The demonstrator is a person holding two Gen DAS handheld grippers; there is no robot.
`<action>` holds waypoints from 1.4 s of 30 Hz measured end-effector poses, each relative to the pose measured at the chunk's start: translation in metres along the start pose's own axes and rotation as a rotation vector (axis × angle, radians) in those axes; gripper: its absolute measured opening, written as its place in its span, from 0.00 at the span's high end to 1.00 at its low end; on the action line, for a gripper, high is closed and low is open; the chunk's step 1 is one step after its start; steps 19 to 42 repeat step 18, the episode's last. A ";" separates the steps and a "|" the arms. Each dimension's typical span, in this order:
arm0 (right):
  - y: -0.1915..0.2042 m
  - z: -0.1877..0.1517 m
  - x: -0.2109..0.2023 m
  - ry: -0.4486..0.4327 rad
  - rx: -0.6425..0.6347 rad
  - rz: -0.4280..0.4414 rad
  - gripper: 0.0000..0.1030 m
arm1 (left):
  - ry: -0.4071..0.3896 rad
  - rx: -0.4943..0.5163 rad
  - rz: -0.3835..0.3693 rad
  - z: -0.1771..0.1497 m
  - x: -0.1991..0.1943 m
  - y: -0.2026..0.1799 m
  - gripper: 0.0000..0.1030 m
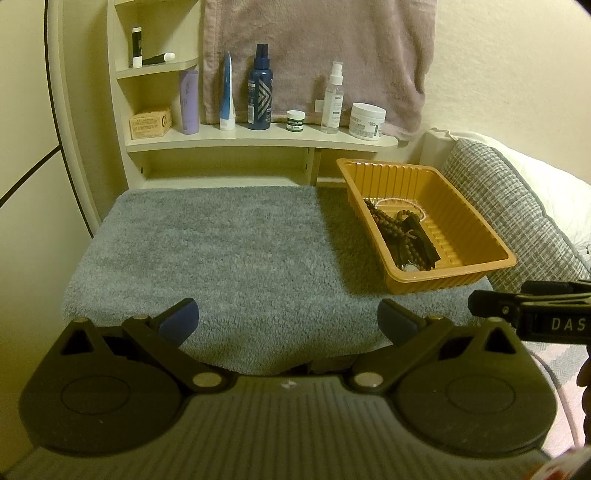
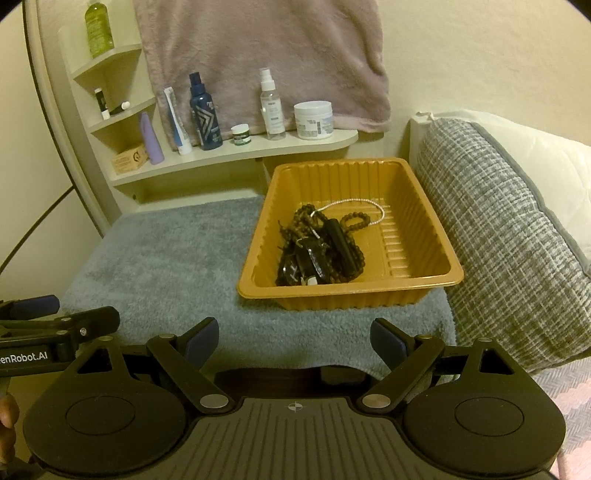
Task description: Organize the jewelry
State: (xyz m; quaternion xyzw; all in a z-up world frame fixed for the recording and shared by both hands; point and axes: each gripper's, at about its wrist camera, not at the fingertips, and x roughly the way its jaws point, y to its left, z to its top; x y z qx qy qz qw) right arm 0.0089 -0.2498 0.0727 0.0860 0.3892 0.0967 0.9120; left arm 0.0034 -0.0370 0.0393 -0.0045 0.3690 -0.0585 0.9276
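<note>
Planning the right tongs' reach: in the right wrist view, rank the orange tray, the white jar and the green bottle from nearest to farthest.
1. Orange tray, just ahead of the right tongs on the grey mat.
2. White jar, on the long shelf behind the tray.
3. Green bottle, top corner shelf, far left.

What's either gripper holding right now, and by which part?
Nothing. The left gripper and right gripper both stand open over the grey mat; the jewelry lies in the orange tray.

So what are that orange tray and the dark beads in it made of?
The orange tray looks like thin moulded plastic, semi-glossy, with ribbed walls. The dark beads look like matte brown wood, though stone or resin is possible.
</note>
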 end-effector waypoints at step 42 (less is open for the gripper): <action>0.001 0.000 0.000 -0.002 -0.002 0.001 0.14 | -0.030 -0.015 -0.009 -0.001 -0.003 0.003 0.00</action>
